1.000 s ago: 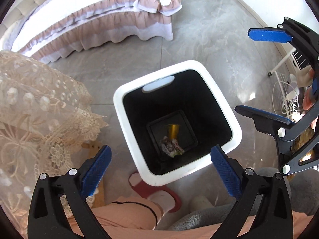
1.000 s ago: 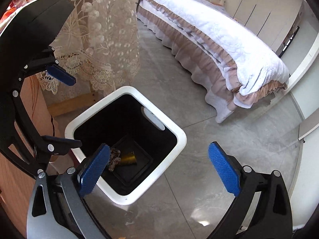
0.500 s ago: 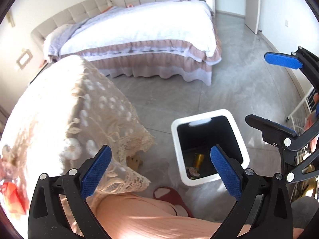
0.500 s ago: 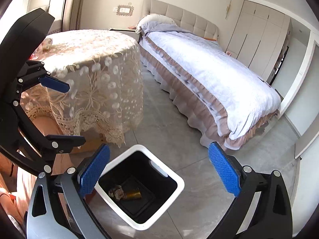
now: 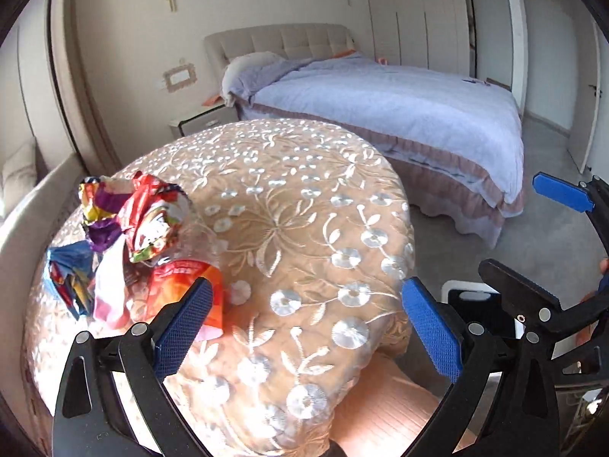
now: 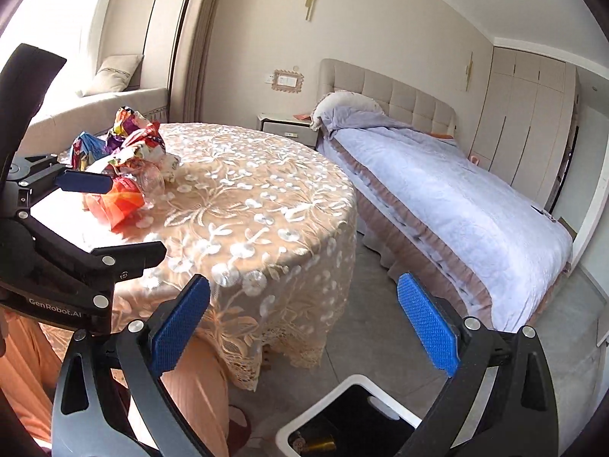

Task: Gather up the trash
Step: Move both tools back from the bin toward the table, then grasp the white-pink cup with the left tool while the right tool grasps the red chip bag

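Two grippers are in our hands, and both stand with their blue-padded fingers spread wide apart and nothing between them. Our left gripper [image 5: 308, 327] hangs above the round table [image 5: 289, 205], which is draped in a peach lace tablecloth [image 6: 243, 205] embroidered with white flowers. The trash sits in a heap on the far left part of that tabletop: crumpled snack wrappers [image 5: 133, 217] in red, purple and yellow piled on top, a blue wrapper [image 5: 66, 274] beside them at the table's edge, and an orange packet [image 5: 182, 285] lying nearest to the left gripper's left finger. From the right wrist view we also see what looks like a clear, crushed plastic piece [image 6: 150, 181] leaning against the pile, though we cannot tell exactly what it is. Our right gripper [image 6: 302, 327] is held off the table's edge, above the grey floor, with the white-rimmed trash bin [image 6: 323, 403] just below it; a gold item and a scrap of wrapper lie at the bin's black bottom. Beyond the table stands a bed [image 6: 449, 198] with a pale blue cover and a tufted headboard.
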`<state>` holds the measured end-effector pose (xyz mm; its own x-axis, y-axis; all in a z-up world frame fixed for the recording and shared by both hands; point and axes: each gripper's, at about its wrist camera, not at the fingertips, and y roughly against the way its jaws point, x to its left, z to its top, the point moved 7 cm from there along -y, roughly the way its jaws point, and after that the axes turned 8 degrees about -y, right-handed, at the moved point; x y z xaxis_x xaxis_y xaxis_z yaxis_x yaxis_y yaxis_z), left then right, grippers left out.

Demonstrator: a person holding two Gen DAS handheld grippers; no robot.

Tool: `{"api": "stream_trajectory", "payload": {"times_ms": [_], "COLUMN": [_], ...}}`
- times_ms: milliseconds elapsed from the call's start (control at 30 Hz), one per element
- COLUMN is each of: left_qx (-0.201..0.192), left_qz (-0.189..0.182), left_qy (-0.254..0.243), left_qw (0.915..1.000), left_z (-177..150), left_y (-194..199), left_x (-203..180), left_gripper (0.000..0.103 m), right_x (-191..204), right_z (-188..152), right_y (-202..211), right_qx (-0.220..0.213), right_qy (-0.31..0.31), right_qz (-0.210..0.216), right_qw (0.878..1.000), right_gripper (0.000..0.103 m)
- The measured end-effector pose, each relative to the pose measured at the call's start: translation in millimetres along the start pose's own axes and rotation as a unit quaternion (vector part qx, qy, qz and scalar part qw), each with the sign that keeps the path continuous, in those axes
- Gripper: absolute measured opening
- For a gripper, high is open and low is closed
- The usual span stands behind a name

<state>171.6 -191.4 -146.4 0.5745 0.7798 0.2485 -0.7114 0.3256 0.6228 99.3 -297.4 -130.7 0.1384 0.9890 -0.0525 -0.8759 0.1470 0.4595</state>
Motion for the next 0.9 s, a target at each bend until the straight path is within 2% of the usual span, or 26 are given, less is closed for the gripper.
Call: {"api": "stream_trajectory", "payload": {"times_ms": [167,267,333,467,600,667,700,800,867,900], "left_qx": [0.012,0.034,0.047,0.058,0.061,0.068,0.072,0.085,0.084,0.084], "left_qz": [0.069,0.080,0.082,0.061,0.006,-0.002,-0.004,-0.018,-0.016,-0.012], "left_qy": [0.081,0.129,0.143,0.153,0.178,0.176,0.171,0.167,0.161,0.157], "left_qw": [0.9942,0.9878,0.9852,0.9845,0.9821,0.9821,0.9827,0.9822,0.9833,0.9840], "left_z": [-24.0,-45.7,-56.1,-66.9,-71.6,-71.3,-71.4,-72.5,-71.2,-70.3], "left_y": [6.3,1.1,-4.8,-16.7,-29.8,-38.7,-42.9,-57.5,-61.5,-62.4], "left_x": [85.7,126.4,143.1,160.2,171.4,173.0,173.0,170.9,171.0,171.4], "left_gripper": [0.098,0.098,0.098,0.098,0.096,0.090,0.081,0.066,0.063,0.057], "right_x": [43.7,72.3,94.4,130.3,161.2,174.2,179.5,189.7,191.2,191.6], "right_z": [32.3,50.3,62.1,80.4,91.8,93.3,93.1,89.6,84.9,82.6], "right_y": [-13.6,-26.4,-38.8,-65.8,-94.3,-107.7,-115.0,-134.0,-141.6,-144.7], "right_qx": [-0.011,-0.003,0.003,0.026,0.051,0.061,0.066,0.086,0.100,0.106], "right_qy": [-0.020,-0.025,-0.018,-0.015,-0.014,-0.010,-0.008,-0.006,-0.015,-0.020], "right_qz": [0.050,0.082,0.097,0.129,0.157,0.164,0.163,0.162,0.169,0.174], "right_qw": [0.999,0.996,0.995,0.991,0.986,0.985,0.984,0.983,0.980,0.979], "right_gripper": [0.098,0.098,0.098,0.098,0.098,0.098,0.098,0.098,0.097,0.094]}}
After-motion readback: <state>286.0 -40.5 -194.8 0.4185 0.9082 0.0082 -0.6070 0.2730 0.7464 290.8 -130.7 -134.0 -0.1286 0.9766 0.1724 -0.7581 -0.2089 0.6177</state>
